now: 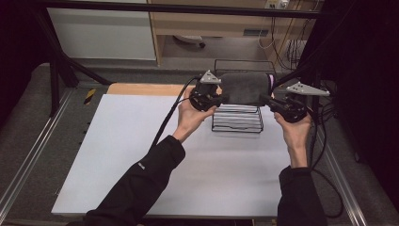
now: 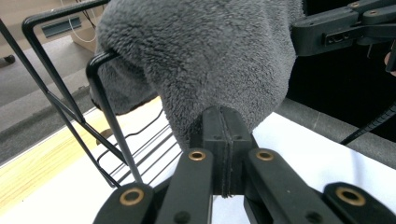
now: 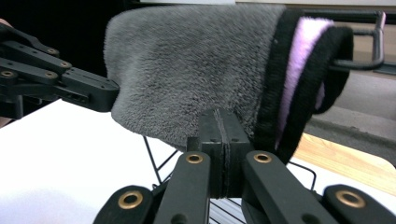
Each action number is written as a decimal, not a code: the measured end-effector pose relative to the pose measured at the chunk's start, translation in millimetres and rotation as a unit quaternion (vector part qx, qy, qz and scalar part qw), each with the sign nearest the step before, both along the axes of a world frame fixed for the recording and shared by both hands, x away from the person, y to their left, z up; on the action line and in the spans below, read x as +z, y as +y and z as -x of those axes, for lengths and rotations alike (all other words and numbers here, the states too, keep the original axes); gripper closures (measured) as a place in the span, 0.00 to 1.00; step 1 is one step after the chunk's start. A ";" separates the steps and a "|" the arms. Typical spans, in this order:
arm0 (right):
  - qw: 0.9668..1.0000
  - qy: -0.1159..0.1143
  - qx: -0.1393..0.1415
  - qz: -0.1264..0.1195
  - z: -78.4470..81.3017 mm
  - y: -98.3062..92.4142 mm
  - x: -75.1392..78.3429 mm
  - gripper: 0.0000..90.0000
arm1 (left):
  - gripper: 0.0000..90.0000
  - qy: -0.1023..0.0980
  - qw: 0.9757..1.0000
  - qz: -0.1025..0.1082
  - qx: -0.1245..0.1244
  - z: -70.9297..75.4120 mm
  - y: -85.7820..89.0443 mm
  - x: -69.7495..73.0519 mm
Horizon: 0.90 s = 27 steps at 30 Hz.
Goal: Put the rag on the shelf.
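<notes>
Jaws of each hand-held gripper, left (image 1: 221, 100) and right (image 1: 266, 100), pinch the grey fleece cloth (image 1: 245, 88).

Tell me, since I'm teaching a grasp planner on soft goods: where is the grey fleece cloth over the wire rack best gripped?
Grip the grey fleece cloth on its hanging lower edge, one tongs at each end, coming from the person's side. The cloth drapes over the wire rack, leaving that edge free. The left tongs and right tongs already pinch it there.
</notes>
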State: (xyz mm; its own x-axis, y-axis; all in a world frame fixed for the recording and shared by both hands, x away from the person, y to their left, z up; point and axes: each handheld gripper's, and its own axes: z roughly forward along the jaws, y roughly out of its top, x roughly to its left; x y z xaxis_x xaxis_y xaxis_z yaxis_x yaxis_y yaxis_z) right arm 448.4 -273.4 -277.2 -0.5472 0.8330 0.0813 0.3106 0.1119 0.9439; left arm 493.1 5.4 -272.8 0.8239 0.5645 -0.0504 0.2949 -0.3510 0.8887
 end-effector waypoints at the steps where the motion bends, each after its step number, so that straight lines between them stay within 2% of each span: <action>1: 1.000 0.001 -0.002 0.000 -0.8 -0.2 -1.6 1.00 | 1.00 0.002 1.000 0.003 0.001 -1.1 -0.2 -1.3; 5: 1.000 0.002 -0.014 0.009 -5.0 -0.1 -8.3 1.00 | 1.00 0.002 1.000 0.005 0.006 -4.3 -1.4 -4.8; 9: 1.000 0.000 -0.020 0.006 -7.2 -0.6 -12.2 1.00 | 0.99 0.002 1.000 0.004 0.008 -6.3 -1.9 -6.7; 14: 1.000 -0.011 -0.015 0.009 -2.9 1.0 -9.2 0.94 | 0.96 0.002 1.000 0.003 0.005 -3.8 1.3 -4.7; 17: 1.000 -0.022 -0.009 0.005 2.7 1.6 -3.5 0.87 | 0.90 0.003 1.000 0.009 0.003 -0.5 5.6 -1.1; 20: 1.000 -0.027 -0.003 0.008 7.8 2.8 3.3 0.76 | 0.80 0.003 1.000 0.008 0.003 3.3 10.0 3.5; 27: 1.000 -0.023 0.003 -0.002 16.7 5.2 15.4 0.53 | 0.60 0.007 1.000 -0.003 0.012 10.5 26.7 10.9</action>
